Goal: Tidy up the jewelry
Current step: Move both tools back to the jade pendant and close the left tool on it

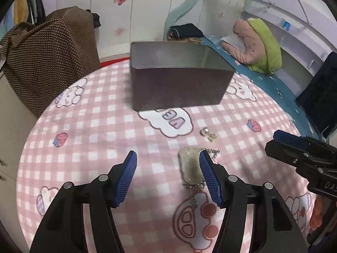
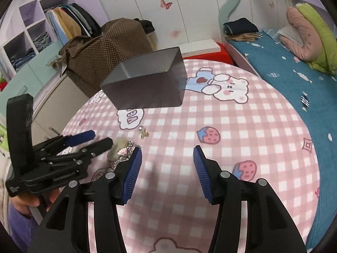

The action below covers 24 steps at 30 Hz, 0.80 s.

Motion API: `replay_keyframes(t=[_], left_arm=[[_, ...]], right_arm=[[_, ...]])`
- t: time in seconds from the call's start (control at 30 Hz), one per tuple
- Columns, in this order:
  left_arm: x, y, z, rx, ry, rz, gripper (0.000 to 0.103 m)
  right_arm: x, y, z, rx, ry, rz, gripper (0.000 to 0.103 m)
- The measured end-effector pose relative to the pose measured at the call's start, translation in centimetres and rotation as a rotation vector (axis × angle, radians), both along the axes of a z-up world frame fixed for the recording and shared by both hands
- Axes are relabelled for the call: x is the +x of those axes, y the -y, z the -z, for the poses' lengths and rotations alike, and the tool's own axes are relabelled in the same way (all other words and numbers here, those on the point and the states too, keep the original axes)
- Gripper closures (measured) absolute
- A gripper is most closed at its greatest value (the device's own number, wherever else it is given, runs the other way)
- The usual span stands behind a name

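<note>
Left wrist view: left gripper (image 1: 167,177) spread wide; pale pendant (image 1: 190,167) lower centre, touching right pad. Looks light, rigid, slippery; chain floppy. Pinch pendant's sides. Right gripper (image 2: 167,172) spread, empty.

We are seeing a dark grey rectangular metal tin (image 1: 179,86) giving off a dull satin sheen – a soft pink checked cloth tablecloth (image 1: 94,139) lying matt beneath it. A pale green translucent stone pendant (image 1: 190,165) is glinting glossily, and ribbed blue rubbery finger pads (image 2: 133,172) are looking matt.
</note>
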<state>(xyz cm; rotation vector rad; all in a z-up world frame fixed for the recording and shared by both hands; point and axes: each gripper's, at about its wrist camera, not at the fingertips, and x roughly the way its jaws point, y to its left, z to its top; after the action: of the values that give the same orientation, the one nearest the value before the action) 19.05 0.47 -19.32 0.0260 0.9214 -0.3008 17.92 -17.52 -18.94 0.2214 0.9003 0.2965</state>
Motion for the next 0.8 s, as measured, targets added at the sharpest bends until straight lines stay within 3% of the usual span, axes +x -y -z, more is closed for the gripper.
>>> replay_keyframes(t=[0.5, 0.67, 0.7, 0.73, 0.8], left_arm=[[0.2, 2.6, 1.0, 0.082, 0.008, 0.036, 0.046], [0.1, 3.3, 1.0, 0.12, 0.031, 0.05, 0.058], [0.2, 3.2, 0.9, 0.119, 0.032, 0.05, 0.069], [0.2, 3.2, 0.9, 0.121, 0.033, 0.047, 0.073], [0.3, 2.9, 0.9, 0.104, 0.03, 0.047, 0.073]], right_arm=[[0.0, 1.2, 0.8, 0.034, -0.016, 0.017, 0.048], [0.1, 1.7, 1.0, 0.036, -0.02, 0.018, 0.047], [0.0, 1.8, 1.0, 0.034, -0.018, 0.017, 0.047], [0.1, 1.8, 0.9, 0.034, -0.017, 0.017, 0.047], [0.1, 1.8, 0.9, 0.035, -0.015, 0.016, 0.047]])
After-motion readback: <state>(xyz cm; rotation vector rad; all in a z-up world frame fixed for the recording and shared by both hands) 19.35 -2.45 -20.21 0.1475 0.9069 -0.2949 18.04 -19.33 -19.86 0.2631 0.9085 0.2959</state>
